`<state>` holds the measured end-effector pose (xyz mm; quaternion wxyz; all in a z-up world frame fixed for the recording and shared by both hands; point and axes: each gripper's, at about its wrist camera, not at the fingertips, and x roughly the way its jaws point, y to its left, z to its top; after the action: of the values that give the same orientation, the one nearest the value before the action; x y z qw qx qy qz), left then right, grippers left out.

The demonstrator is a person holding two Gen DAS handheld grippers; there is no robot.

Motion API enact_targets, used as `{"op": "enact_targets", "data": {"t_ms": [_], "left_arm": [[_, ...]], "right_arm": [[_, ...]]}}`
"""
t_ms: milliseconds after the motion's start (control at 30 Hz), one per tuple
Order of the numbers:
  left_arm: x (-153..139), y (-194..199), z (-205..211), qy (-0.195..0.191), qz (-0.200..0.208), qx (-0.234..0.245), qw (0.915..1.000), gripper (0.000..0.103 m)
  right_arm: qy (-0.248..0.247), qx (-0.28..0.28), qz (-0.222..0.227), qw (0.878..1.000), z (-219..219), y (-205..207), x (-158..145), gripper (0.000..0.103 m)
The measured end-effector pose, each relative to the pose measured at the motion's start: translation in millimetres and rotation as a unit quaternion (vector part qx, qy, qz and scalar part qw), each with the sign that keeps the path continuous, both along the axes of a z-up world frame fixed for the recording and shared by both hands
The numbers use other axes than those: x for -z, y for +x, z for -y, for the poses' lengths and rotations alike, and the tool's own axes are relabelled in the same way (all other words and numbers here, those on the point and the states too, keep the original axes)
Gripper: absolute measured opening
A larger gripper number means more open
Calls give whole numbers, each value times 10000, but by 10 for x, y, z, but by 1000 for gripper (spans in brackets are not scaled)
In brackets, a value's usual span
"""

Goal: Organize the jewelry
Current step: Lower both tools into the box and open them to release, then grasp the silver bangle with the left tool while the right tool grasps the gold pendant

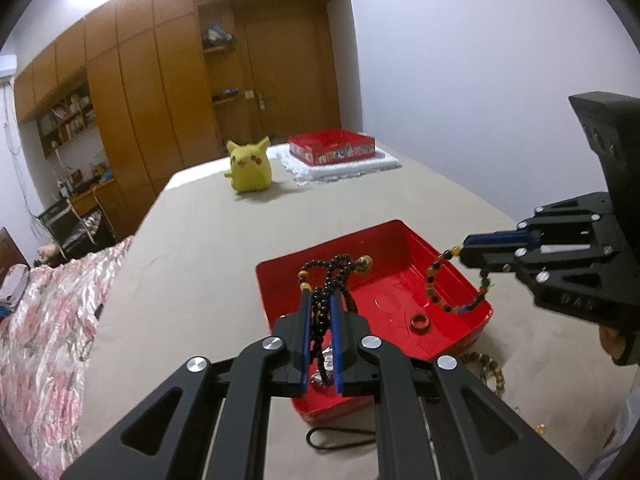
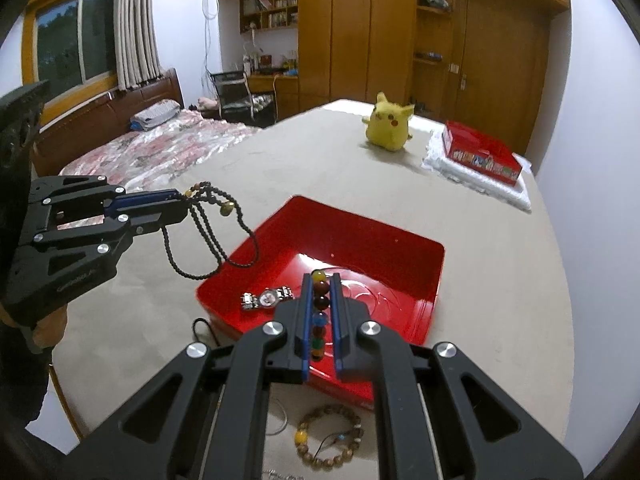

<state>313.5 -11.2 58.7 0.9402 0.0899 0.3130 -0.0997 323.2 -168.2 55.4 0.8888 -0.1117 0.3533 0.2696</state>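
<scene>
A home bedroom. At left in the right wrist view a wooden-headboard bed [image 2: 132, 136] with a floral quilt [image 2: 168, 148] stands under a curtained window [image 2: 72, 40]. Built-in wooden wardrobes [image 2: 360, 28] fill the top, beside a cluttered bookshelf [image 2: 269, 12]. A Pikachu plush [image 2: 388, 122] sits upper right.

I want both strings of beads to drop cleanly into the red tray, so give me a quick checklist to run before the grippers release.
1. Left gripper shut on the dark bead necklace: ok.
2. Right gripper shut on the multicoloured bead bracelet: ok.
3. Bracelet hanging over the red tray: ok.
4. Necklace fully over the tray: not ok, one loop hangs outside its left edge.
5. Landing spots clear of the watch and ring: cannot tell.
</scene>
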Motion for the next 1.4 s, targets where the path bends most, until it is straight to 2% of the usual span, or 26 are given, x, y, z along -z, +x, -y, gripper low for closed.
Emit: {"op": "enact_targets", "data": {"t_ms": [267,567,700,833,900,967,1200,1300,1400], "left_arm": [[494,359,31,-43,-477,-70,9988,8],[890,446,-21,-41,-826,-189,9964,10],[975,446,-3,63,-868,-228,9959,29],[995,399,-45,77,-874,-302,9957,39],[962,331,-75,48,-841,-339,9959,42],[920,244,-102,34,-770,-361,9964,44],[776,-218,-160,44,-536,-438,9976,52],[748,-456,-176,6,-475,-469,9978,58],[782,-671,-175,-46,-504,-483,9976,58]], "right_arm": [[-105,118,-562,9983,-66,425,555,6],[-211,208,-892,9956,-12,534,926,6],[-232,273,-936,9950,51,550,1015,10],[-123,314,-837,9959,133,502,954,15],[-48,334,-731,9968,196,413,877,17],[20,341,-655,9973,250,336,819,26],[190,363,-357,9985,452,-278,618,40],[278,376,-330,9984,534,-549,592,43],[280,383,-330,9983,587,-825,628,49]]}}
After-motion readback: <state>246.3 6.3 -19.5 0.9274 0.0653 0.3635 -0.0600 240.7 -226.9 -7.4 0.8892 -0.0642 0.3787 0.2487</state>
